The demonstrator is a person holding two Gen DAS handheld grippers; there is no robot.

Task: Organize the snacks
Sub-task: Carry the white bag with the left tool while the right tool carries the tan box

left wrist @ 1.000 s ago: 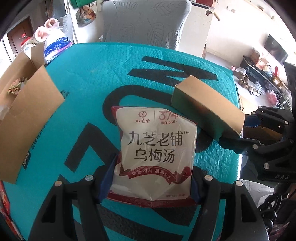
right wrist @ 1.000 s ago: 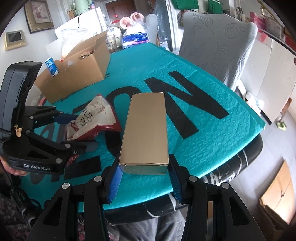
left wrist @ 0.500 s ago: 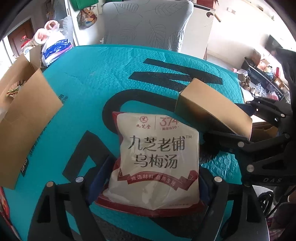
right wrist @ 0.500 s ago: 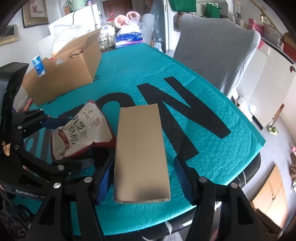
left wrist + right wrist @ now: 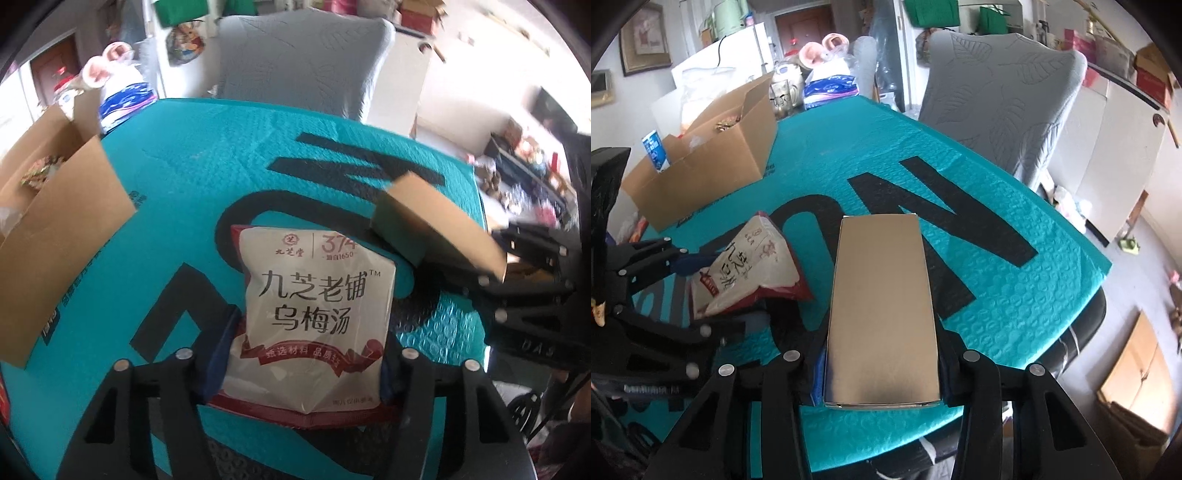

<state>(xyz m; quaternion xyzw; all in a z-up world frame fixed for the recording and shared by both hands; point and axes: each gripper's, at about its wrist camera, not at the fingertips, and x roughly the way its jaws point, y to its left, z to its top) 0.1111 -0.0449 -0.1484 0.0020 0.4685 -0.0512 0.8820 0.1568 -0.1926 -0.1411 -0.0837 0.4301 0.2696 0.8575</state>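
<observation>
My left gripper [image 5: 301,363] is shut on a white and red snack pouch [image 5: 317,306] with Chinese print, held just above the teal table cover [image 5: 207,184]. The pouch also shows in the right wrist view [image 5: 750,275], with the left gripper [image 5: 718,295] around it. My right gripper [image 5: 882,373] is shut on a long plain brown box [image 5: 882,310], lifted off the table. The brown box also shows in the left wrist view [image 5: 436,225], at the right, with the right gripper [image 5: 491,273] behind it.
An open cardboard carton [image 5: 701,162] with snacks inside stands at the far left of the table; it also shows in the left wrist view [image 5: 55,229]. A grey chair [image 5: 1001,99] stands behind the table. Bags [image 5: 831,88] sit past the carton. The table edge [image 5: 1104,266] is at the right.
Both grippers have lifted their loads off the table. The brown box has risen and tilted. The pouch sits higher and nearer the carton side.
</observation>
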